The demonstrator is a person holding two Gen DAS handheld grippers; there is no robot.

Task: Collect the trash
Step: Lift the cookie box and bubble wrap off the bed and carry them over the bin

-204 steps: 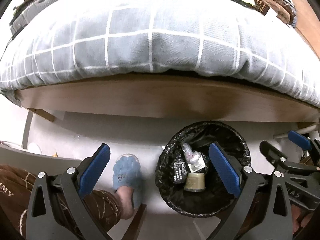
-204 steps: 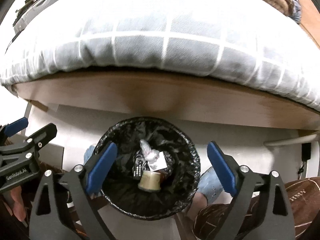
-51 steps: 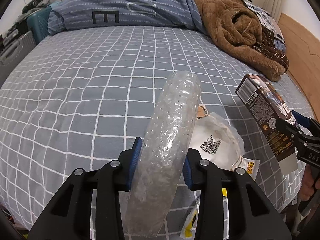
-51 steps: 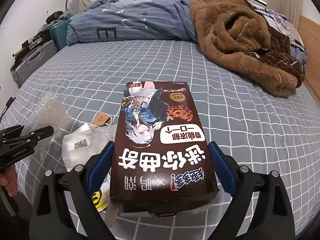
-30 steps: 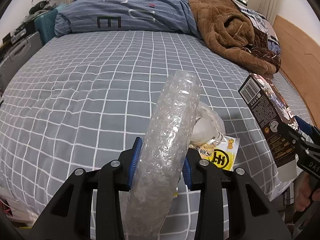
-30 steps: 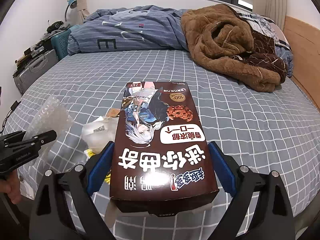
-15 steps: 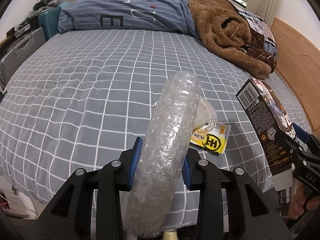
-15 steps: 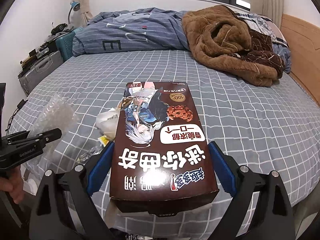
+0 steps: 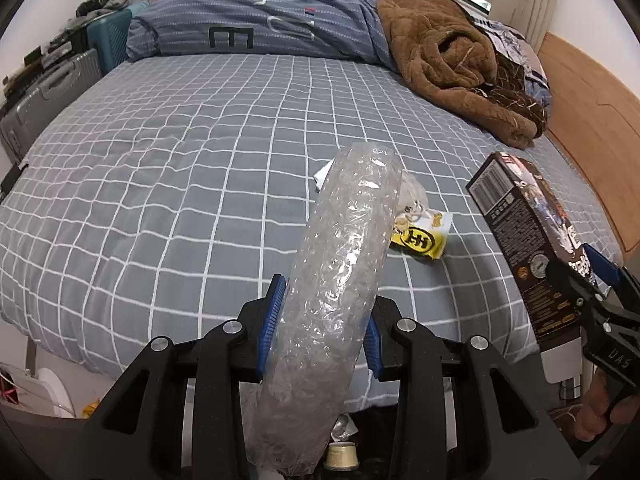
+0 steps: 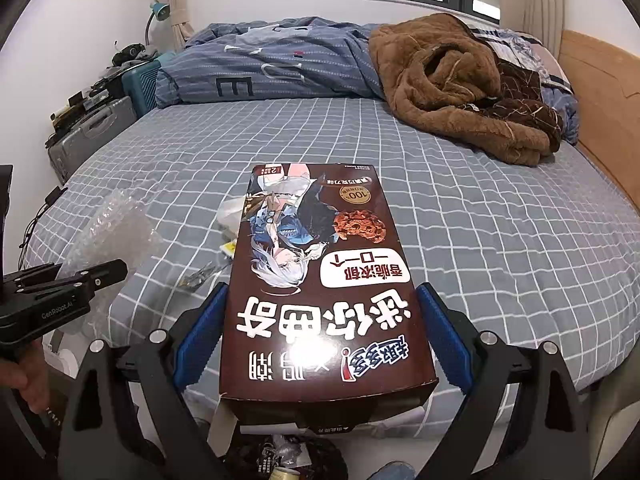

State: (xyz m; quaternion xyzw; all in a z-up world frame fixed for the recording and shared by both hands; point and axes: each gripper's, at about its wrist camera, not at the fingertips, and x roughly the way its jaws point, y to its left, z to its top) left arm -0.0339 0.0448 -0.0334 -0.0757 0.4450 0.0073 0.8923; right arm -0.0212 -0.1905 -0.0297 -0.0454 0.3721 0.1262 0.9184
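The left fingers (image 9: 280,316) are being kept clamped on a bubble-wrap roll (image 9: 340,280), the right fingers (image 10: 200,328) on a cookie box (image 10: 320,280), both being held above the bin (image 10: 280,460) for dropping.

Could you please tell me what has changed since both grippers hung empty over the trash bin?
The left gripper has taken hold of the bubble wrap, the right gripper the cookie box, and both have drawn back from the bed. The yellow wrapper still lies there.
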